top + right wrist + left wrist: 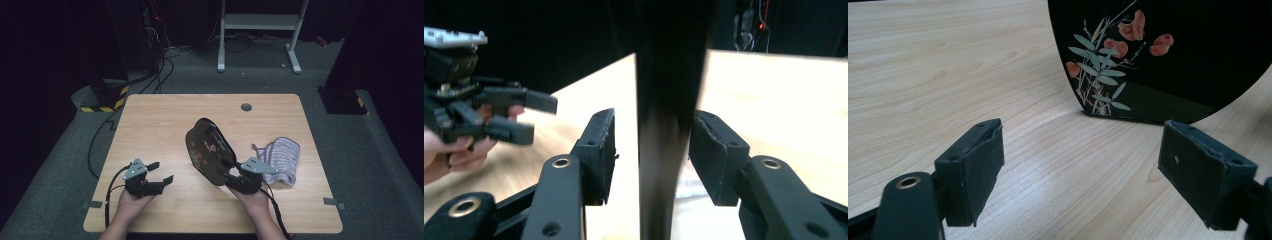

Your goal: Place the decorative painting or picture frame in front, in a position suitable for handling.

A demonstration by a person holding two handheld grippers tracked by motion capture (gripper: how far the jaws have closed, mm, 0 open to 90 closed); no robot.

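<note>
Here: right tongs parted, black tray upright between pads, ungripped; left tongs open, empty.

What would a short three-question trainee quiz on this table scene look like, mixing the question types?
1. True or false: the right gripper is clamped tight on the black tray.
2. What lies on the table to the right of the tray? A) a striped cloth B) a cup C) a sponge
3. What is painted on the tray's black surface?

Key
1. False: in the right gripper view there are gaps between the pads and the tray's edge standing between them.
2. A, the striped cloth.
3. Green leaves with orange-red flowers, seen beyond the open, empty left gripper.
</note>
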